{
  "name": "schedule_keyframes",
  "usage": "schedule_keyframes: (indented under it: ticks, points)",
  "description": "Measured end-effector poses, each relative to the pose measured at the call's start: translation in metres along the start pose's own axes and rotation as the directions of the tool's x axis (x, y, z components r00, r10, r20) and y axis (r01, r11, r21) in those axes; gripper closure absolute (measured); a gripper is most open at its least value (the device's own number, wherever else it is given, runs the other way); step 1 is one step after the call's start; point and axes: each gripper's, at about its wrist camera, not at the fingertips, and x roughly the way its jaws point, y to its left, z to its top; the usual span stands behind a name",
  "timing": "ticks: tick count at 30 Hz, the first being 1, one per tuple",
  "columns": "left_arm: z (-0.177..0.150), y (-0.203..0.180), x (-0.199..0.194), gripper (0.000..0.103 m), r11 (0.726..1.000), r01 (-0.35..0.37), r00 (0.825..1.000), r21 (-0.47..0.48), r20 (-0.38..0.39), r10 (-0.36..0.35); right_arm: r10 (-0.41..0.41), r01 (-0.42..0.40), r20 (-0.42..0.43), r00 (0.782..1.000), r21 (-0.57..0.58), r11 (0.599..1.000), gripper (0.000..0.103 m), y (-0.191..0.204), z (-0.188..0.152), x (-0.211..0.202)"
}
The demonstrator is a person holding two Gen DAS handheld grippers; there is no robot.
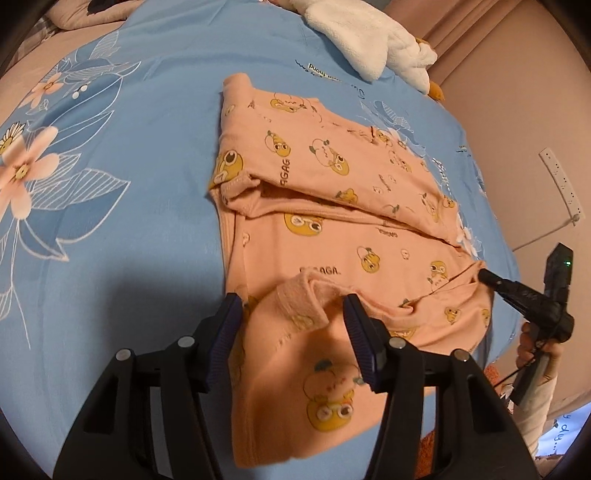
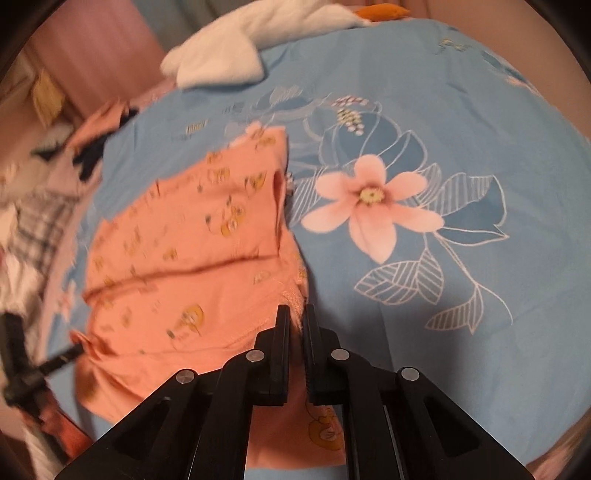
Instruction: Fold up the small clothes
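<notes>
Currently, the blue floral bedsheet [image 1: 147,166] serves as the work surface and carries everything else. At its far edge lies a white fluffy item [image 1: 362,33], apart from the work.

The pink printed garment [image 1: 332,177] lies near the middle of the sheet. One section is already folded across the body, forming a diagonal overlap. The near end is not yet folded; its cuffed edge is raised off the sheet.

The left gripper [image 1: 295,325] has its jaws spread, one on each side of the raised cuff. Fabric sits between the pads without being pinched.

The right gripper [image 2: 295,325] has its jaws nearly together, pinching the garment's near edge. In the left wrist view, its tip meets the garment's right corner.

Assessment: folding is partly complete. Remaining work appears to be bringing the near end over the folded section and flattening the bundle.
</notes>
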Motion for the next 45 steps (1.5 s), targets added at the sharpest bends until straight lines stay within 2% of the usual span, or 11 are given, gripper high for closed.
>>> schedule_keyframes:
  ticks: [3, 5, 7, 12, 17, 19, 25, 29, 33, 45]
  points:
    - [0.003, 0.000, 0.006, 0.058, 0.999, -0.031, 1.000, 0.014, -0.002, 0.032, -0.010, 0.009, 0.018, 1.000, 0.052, 0.999, 0.095, -0.008, -0.002, -0.002]
    - [0.005, 0.000, 0.010, 0.078, 0.998, -0.057, 0.998, 0.030, -0.002, 0.057, -0.034, 0.032, 0.024, 0.999, 0.062, 0.998, 0.095, -0.009, -0.005, 0.001]
    - [0.006, 0.003, 0.014, 0.093, 0.998, -0.056, 0.998, 0.027, -0.009, 0.056, -0.041, 0.040, 0.018, 0.999, 0.074, 0.996, 0.095, -0.012, -0.007, 0.003]
    - [0.007, 0.004, -0.003, 0.096, 0.997, -0.054, 0.998, -0.051, 0.035, 0.056, -0.008, 0.003, 0.032, 0.999, 0.133, 0.991, 0.095, -0.018, -0.008, -0.004]
    - [0.007, 0.004, -0.033, 0.096, 0.996, -0.006, 0.994, -0.089, 0.111, 0.016, 0.038, -0.047, 0.095, 0.995, 0.095, 0.994, 0.095, -0.008, 0.001, -0.024]
    - [0.008, 0.006, -0.032, 0.096, 0.995, -0.006, 0.994, -0.096, 0.110, 0.017, 0.024, -0.032, 0.099, 0.995, 0.075, 0.997, 0.095, -0.006, 0.005, -0.021]
    - [0.002, 0.017, -0.015, 0.096, 0.989, -0.022, 0.998, -0.149, 0.054, 0.031, 0.000, -0.003, 0.028, 1.000, 0.107, 0.994, 0.095, -0.012, 0.002, 0.007]
    - [0.007, 0.011, -0.026, 0.096, 0.989, 0.015, 0.996, -0.147, 0.090, -0.002, 0.015, -0.021, 0.054, 0.998, 0.108, 0.994, 0.095, -0.009, 0.001, -0.001]
    - [0.012, 0.003, -0.043, 0.096, 0.992, 0.024, 0.991, -0.123, 0.136, -0.007, 0.038, -0.048, 0.100, 0.994, 0.096, 0.994, 0.095, -0.001, 0.008, -0.023]
    - [0.027, -0.015, -0.092, 0.096, 0.996, 0.060, 0.960, -0.071, 0.278, -0.038, 0.083, -0.088, 0.238, 0.968, 0.010, 0.996, 0.095, 0.028, 0.027, -0.073]
